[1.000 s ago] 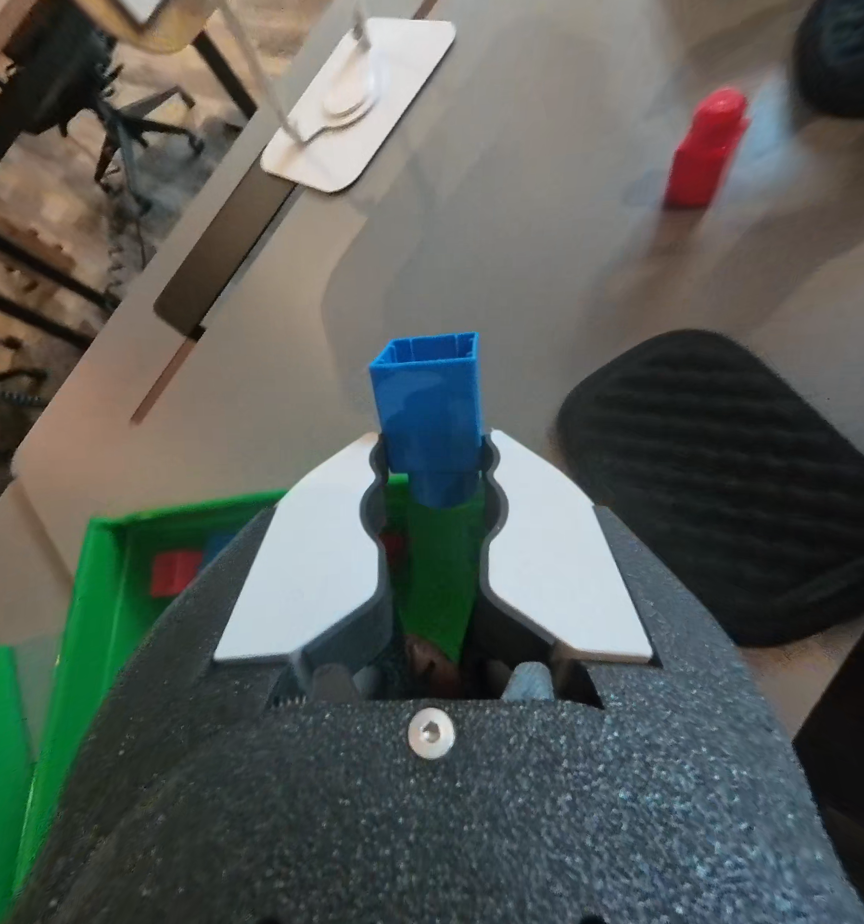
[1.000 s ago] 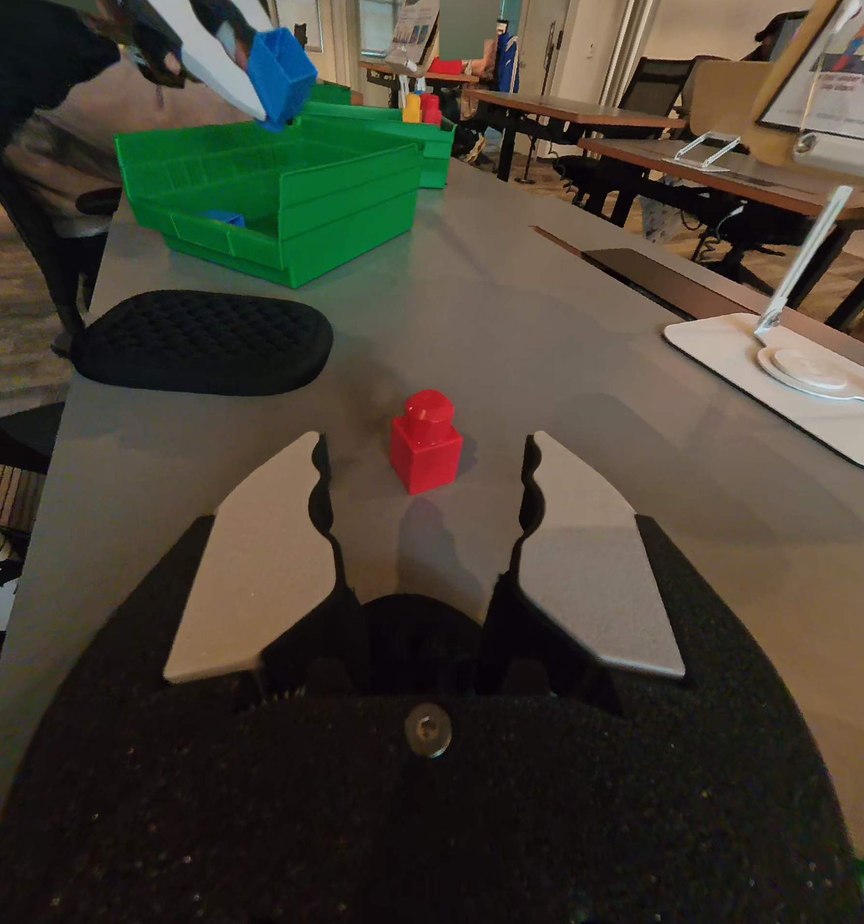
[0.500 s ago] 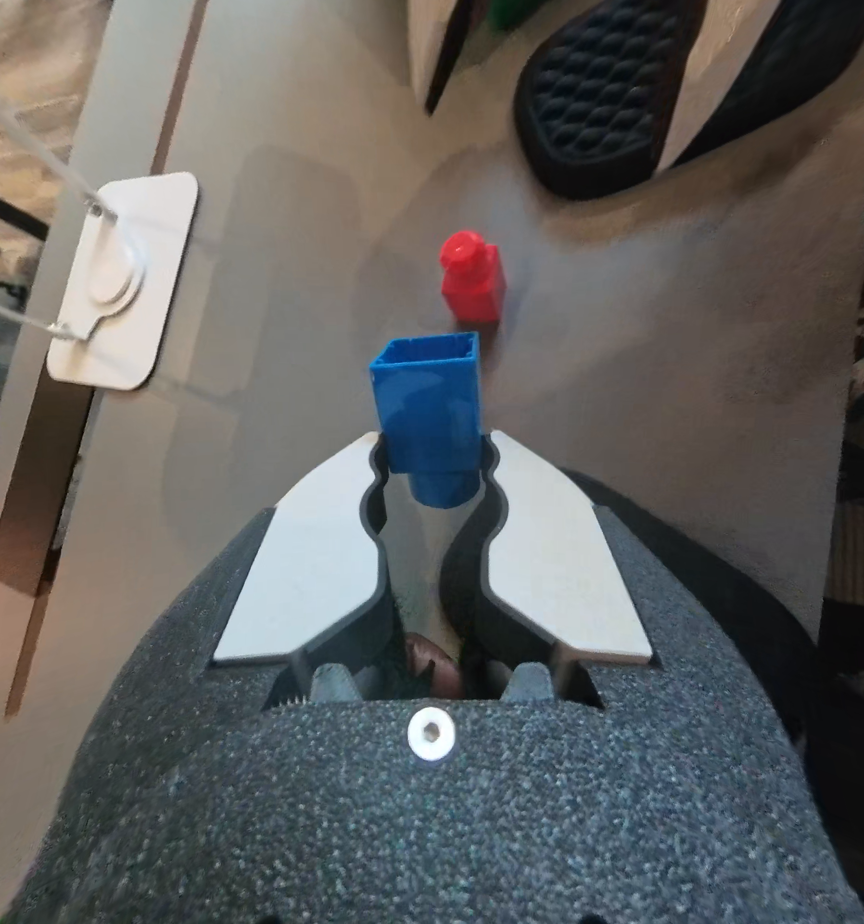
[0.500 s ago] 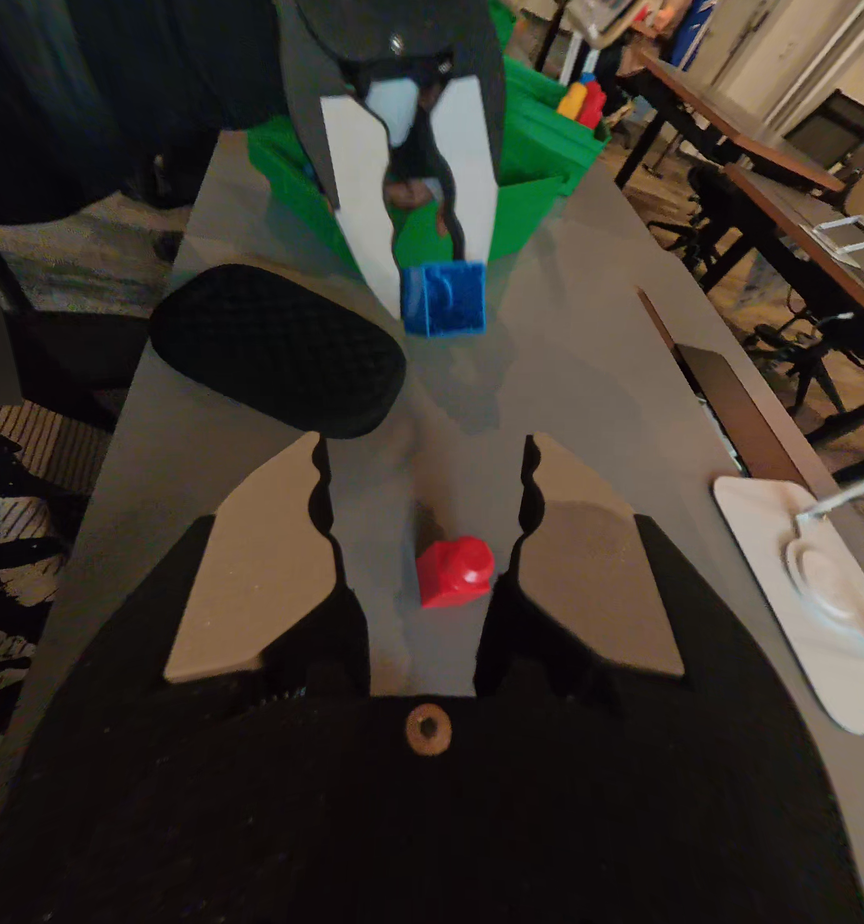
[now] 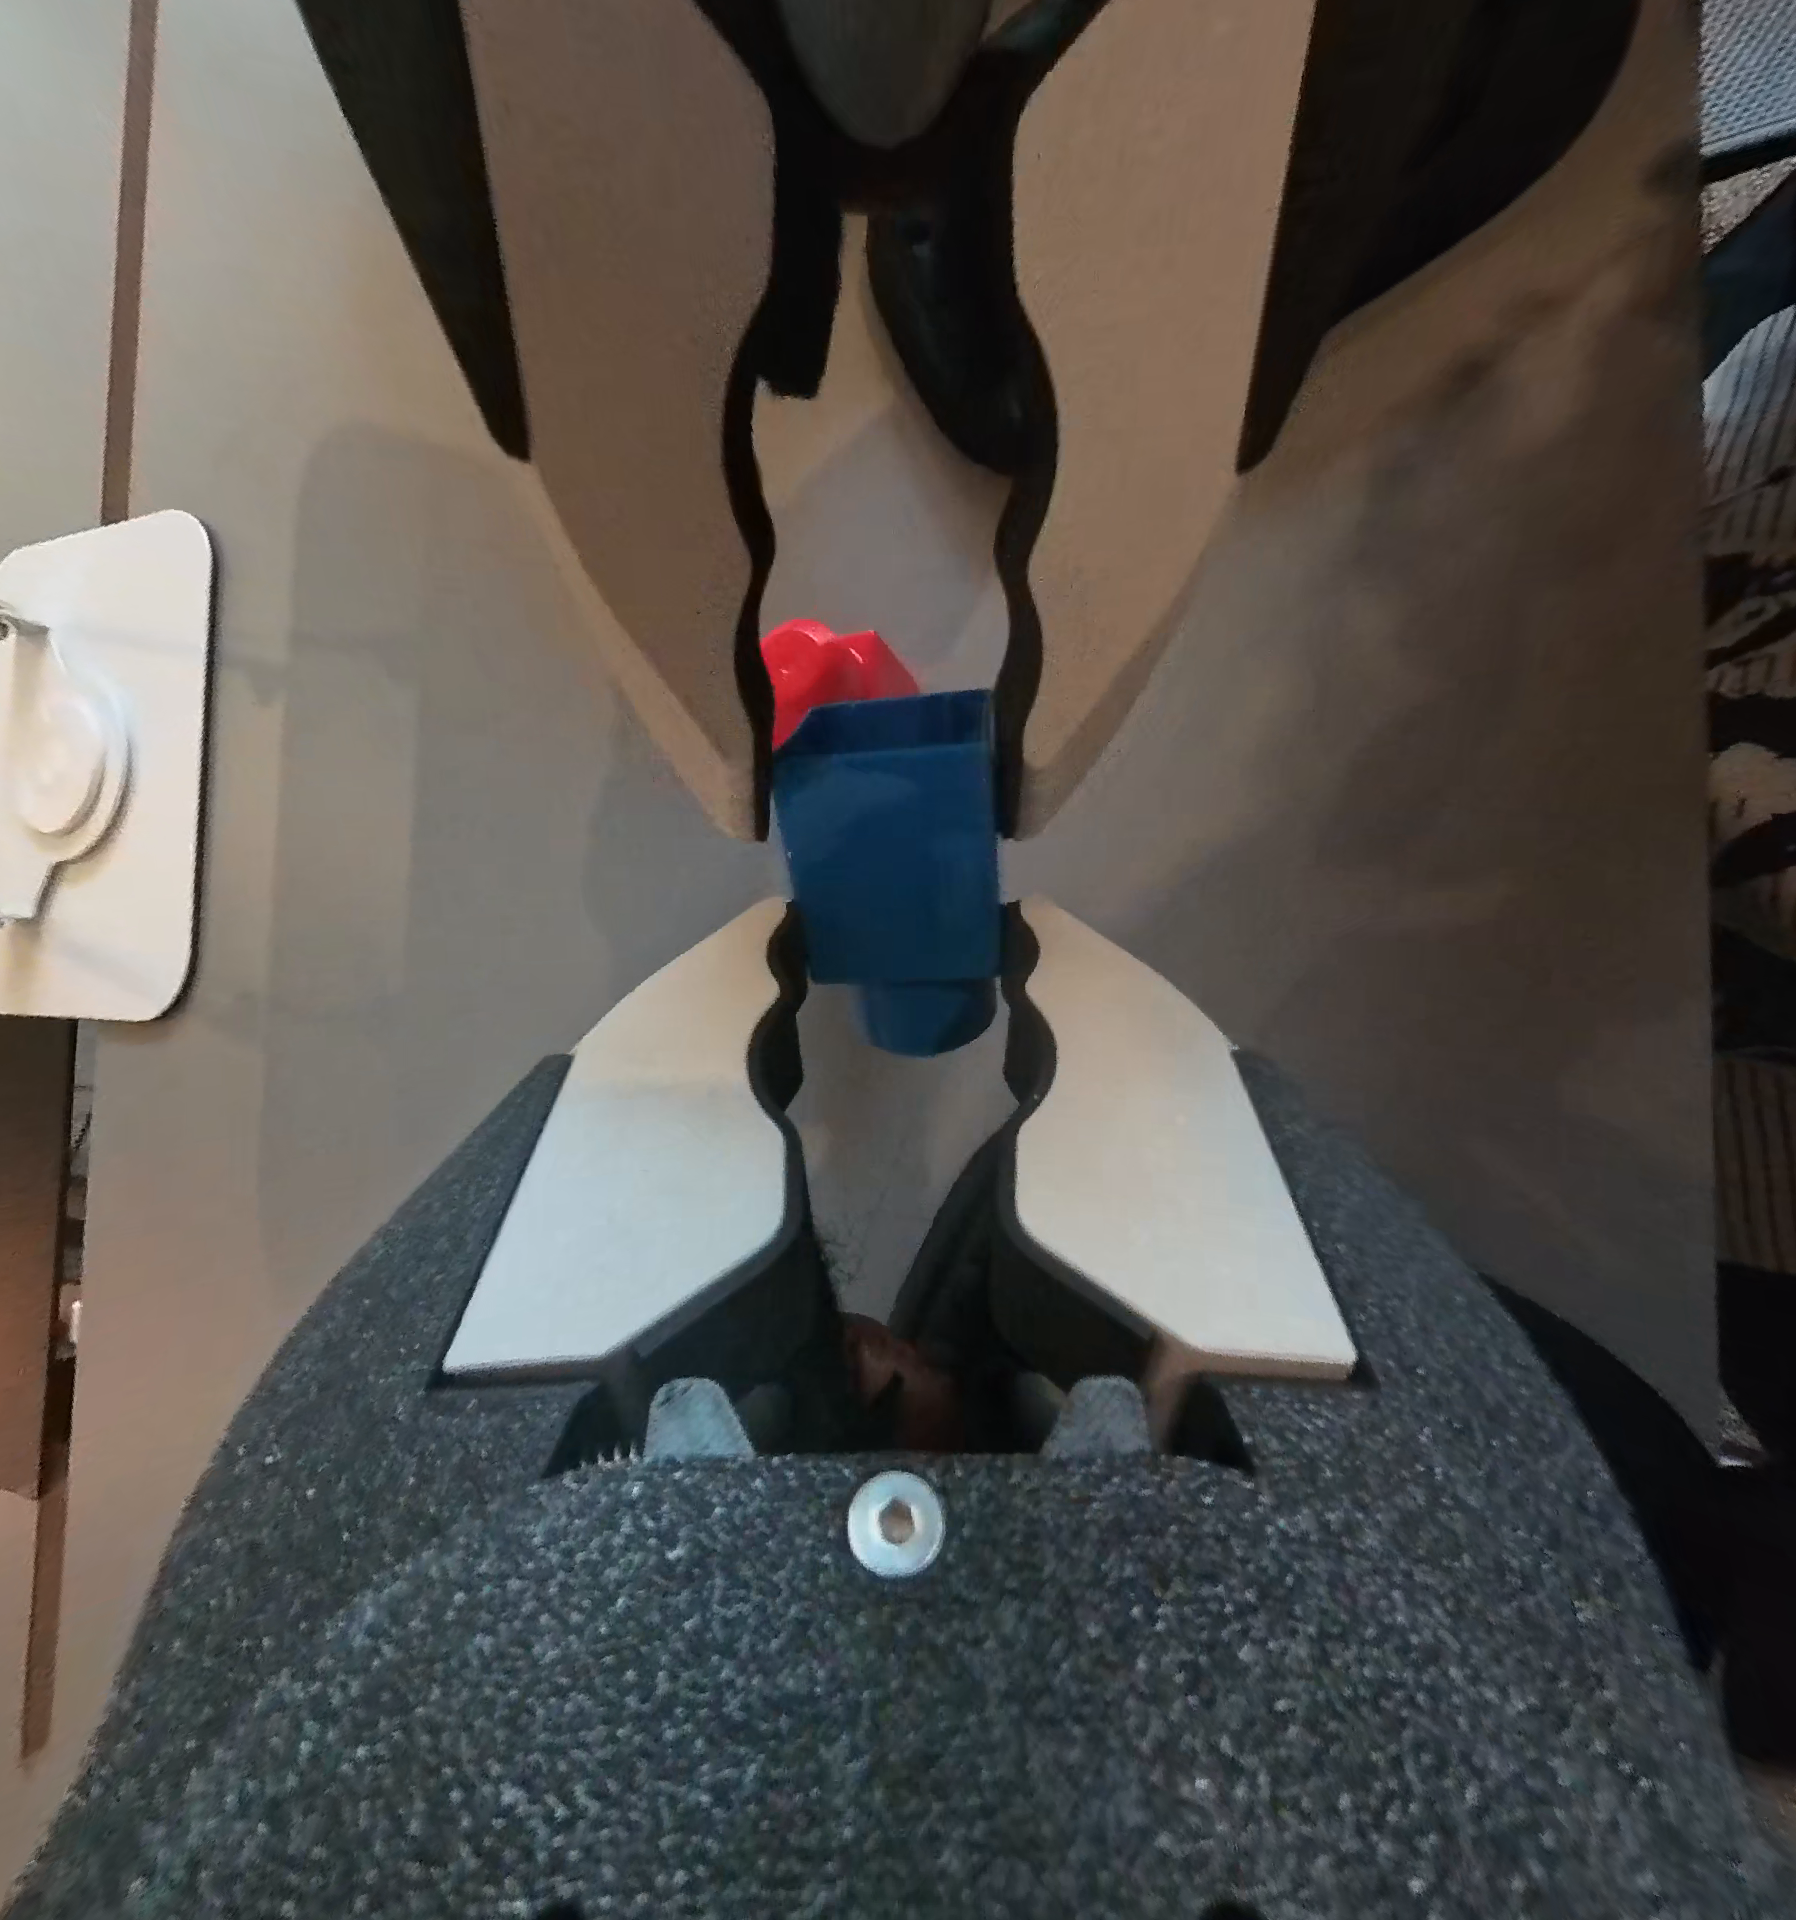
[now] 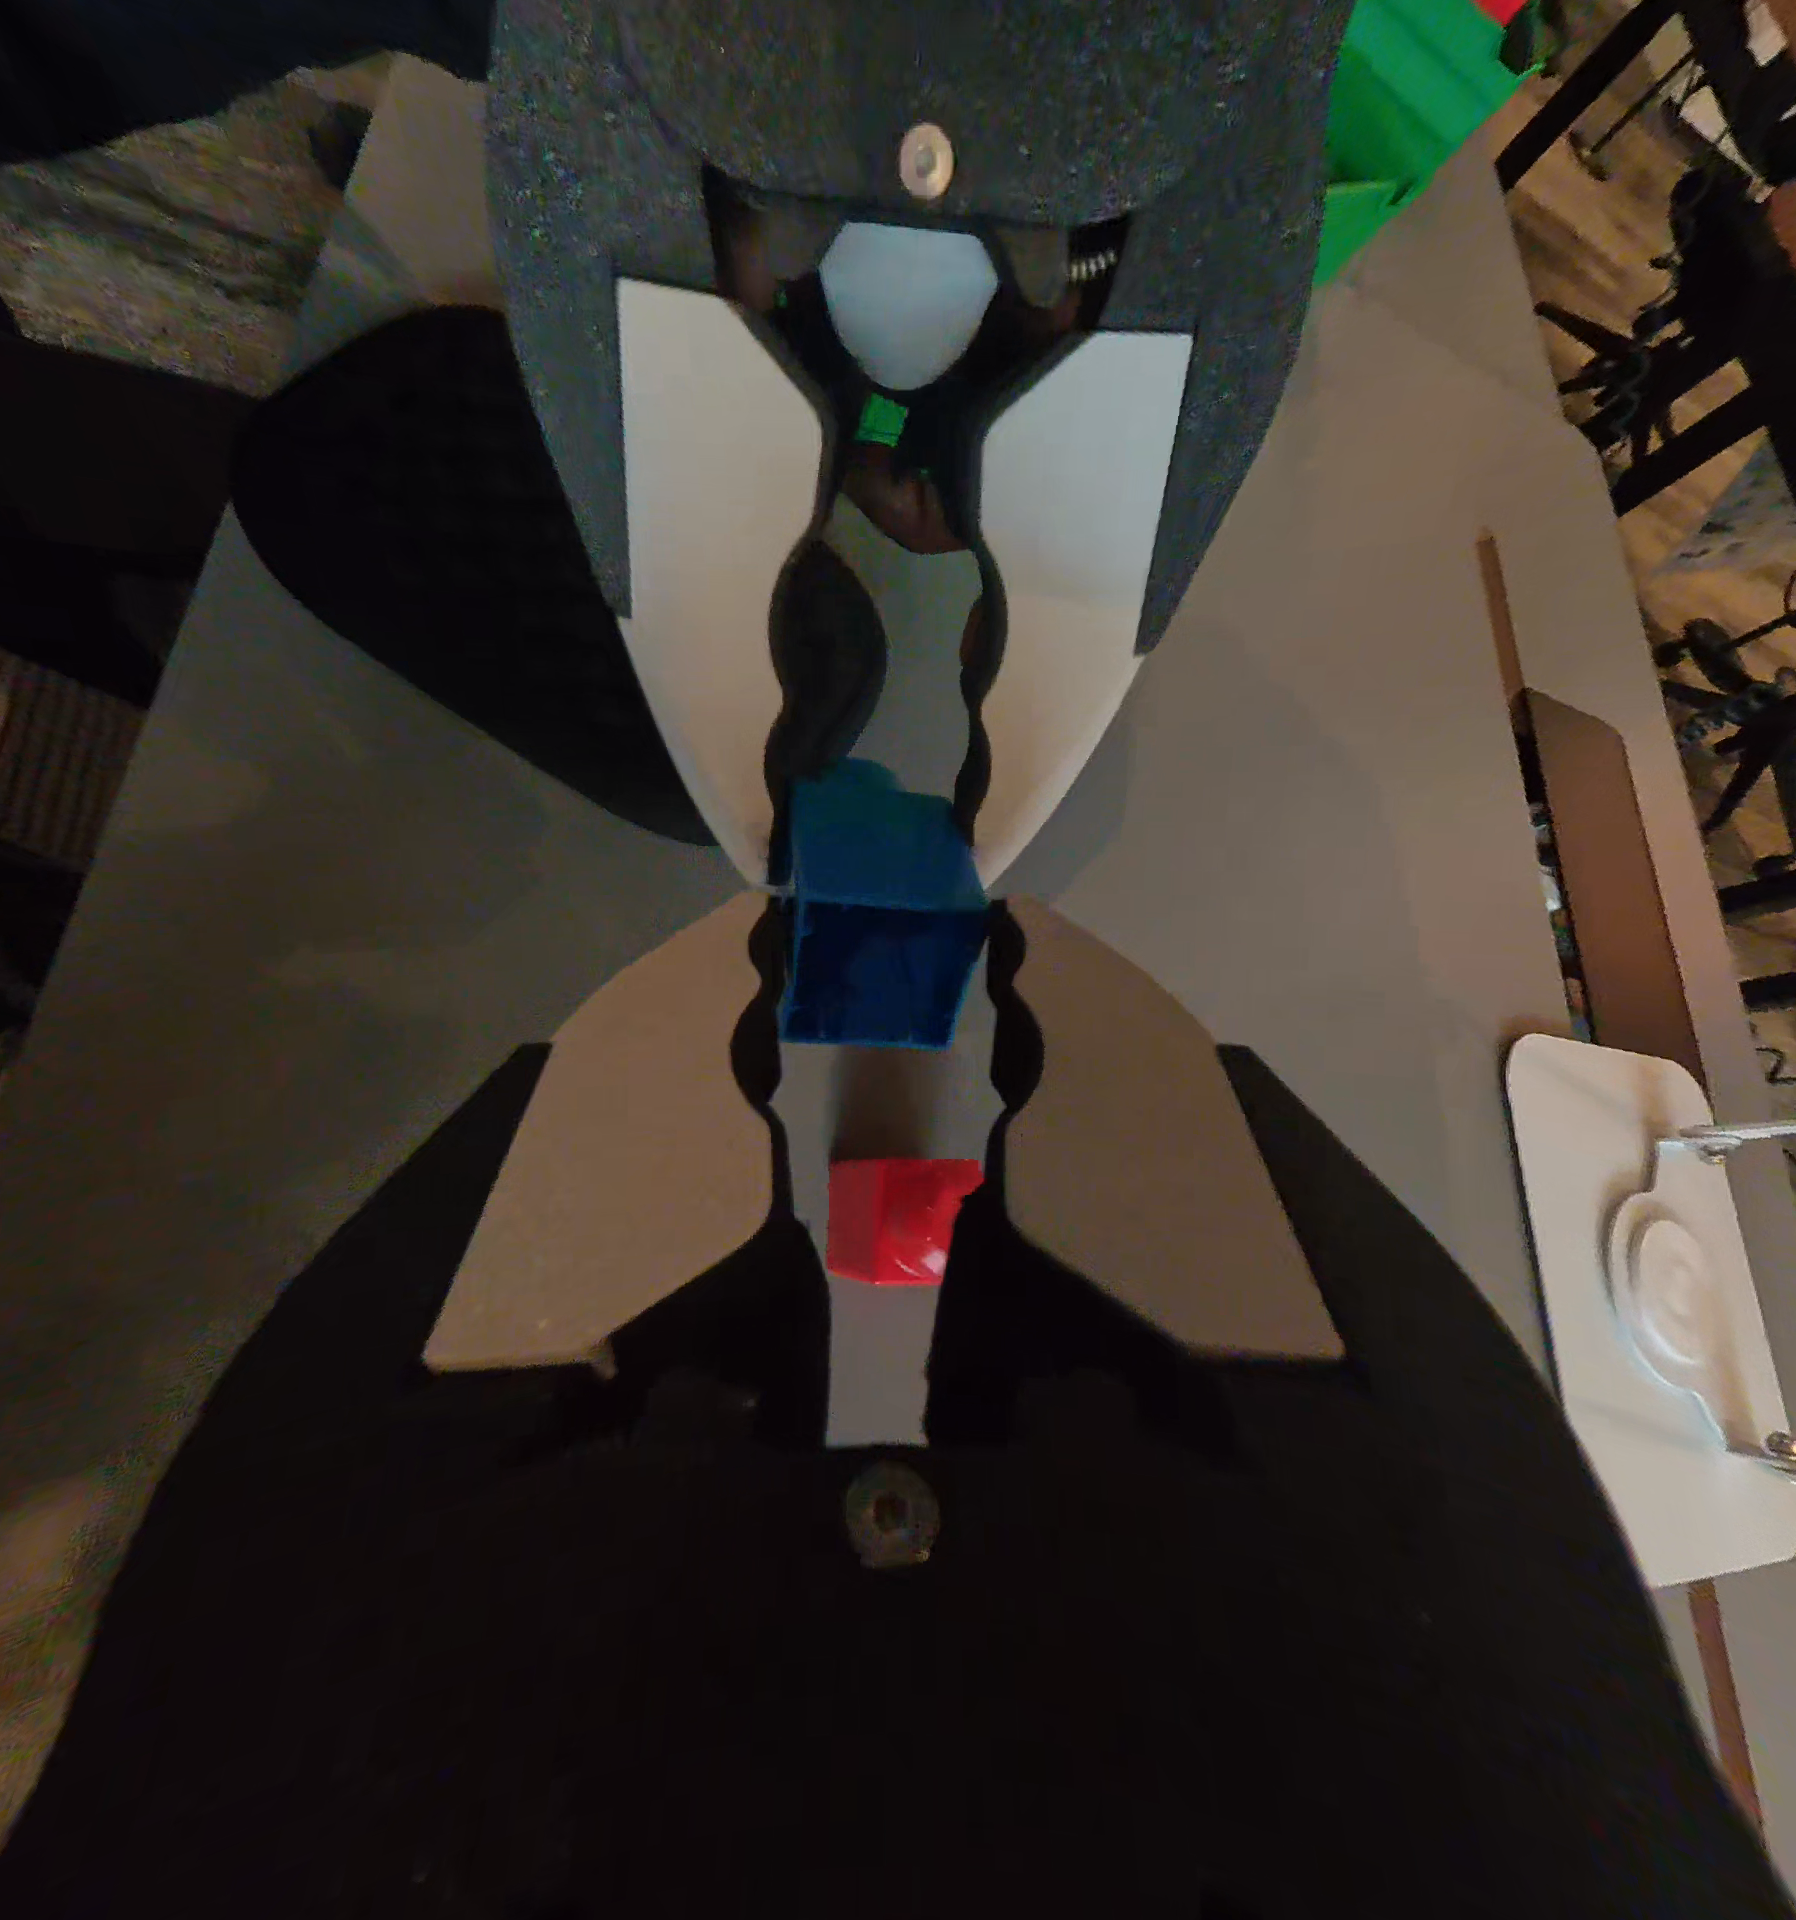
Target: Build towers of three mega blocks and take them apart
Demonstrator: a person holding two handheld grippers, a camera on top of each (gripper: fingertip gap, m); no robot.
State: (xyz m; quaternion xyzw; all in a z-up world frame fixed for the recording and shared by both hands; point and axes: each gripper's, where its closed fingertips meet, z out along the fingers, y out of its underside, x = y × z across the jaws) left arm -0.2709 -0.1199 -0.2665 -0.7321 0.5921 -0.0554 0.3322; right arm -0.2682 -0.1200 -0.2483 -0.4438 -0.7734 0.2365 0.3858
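Note:
My left gripper [image 5: 899, 914] is shut on a blue mega block [image 5: 889, 831], gripping its stud end, with the open hollow end pointing away. My right gripper [image 6: 878, 914] faces it tip to tip, and its fingertips [image 5: 1034, 790] close on the sides of the hollow end of the blue block [image 6: 868, 977]. The left gripper [image 6: 878, 873] comes in from the top of the right wrist view. A red mega block [image 6: 899, 1216] lies on the grey table [image 6: 354, 987] below both grippers. It also shows behind the blue block in the left wrist view [image 5: 821, 660].
A white stand base [image 5: 83, 769] lies on the table to one side, also in the right wrist view [image 6: 1652, 1299]. A black padded rest [image 6: 437, 540] lies behind the left gripper. A green bin [image 6: 1393, 104] stands at the far end. Chairs stand past the table's edge. Less than 4 cm separates the two grippers' tips.
Both grippers have swung together above the red block and now meet tip to tip. The right gripper's fingers have narrowed from wide open onto the blue block held by the left.

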